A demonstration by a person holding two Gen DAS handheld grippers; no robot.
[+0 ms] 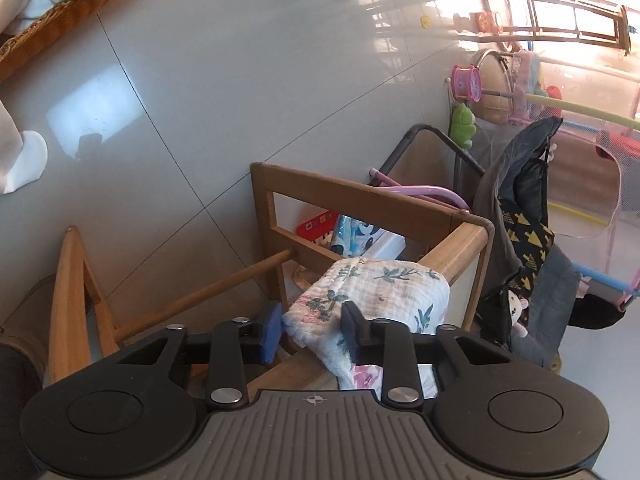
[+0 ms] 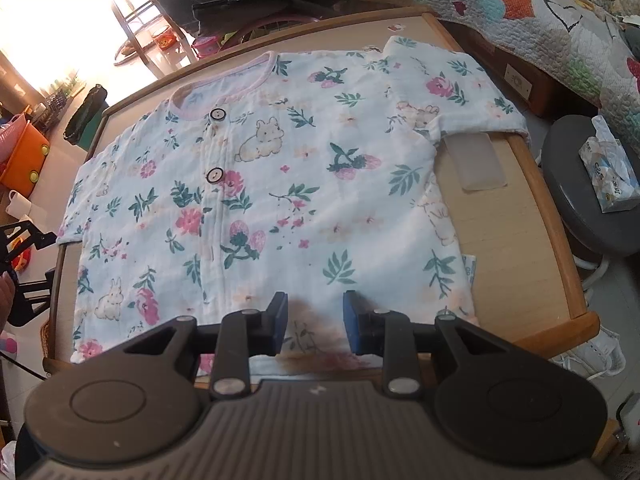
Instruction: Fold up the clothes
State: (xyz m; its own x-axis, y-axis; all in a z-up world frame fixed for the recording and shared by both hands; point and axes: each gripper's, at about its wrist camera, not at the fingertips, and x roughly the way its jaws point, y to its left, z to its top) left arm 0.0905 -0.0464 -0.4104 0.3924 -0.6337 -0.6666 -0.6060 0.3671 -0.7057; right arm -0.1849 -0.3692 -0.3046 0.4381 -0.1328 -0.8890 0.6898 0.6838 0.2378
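A white floral baby shirt [image 2: 280, 184] with two dark buttons lies spread flat, front up, on a wood-rimmed table [image 2: 516, 232]. My right gripper [image 2: 316, 320] stands open over the near hem, its fingers straddling the flat cloth. The shirt's left sleeve [image 1: 384, 288] drapes over the table's corner rim [image 1: 460, 248]. My left gripper [image 1: 312, 330] has the sleeve's end between its fingers, with the pads touching the bunched cloth on both sides. In the right wrist view, the left gripper's black linkage [image 2: 28, 236] shows at the left edge beside that sleeve.
A wicker basket [image 1: 60, 4] of white laundry sits on the tiled floor, far left. A wooden frame [image 1: 72, 300] and toy clutter [image 1: 352, 236] stand below the table corner. A translucent pad [image 2: 476, 160] lies under the right sleeve. A grey stool [image 2: 568, 184] with a tissue pack [image 2: 608, 176] stands at the right.
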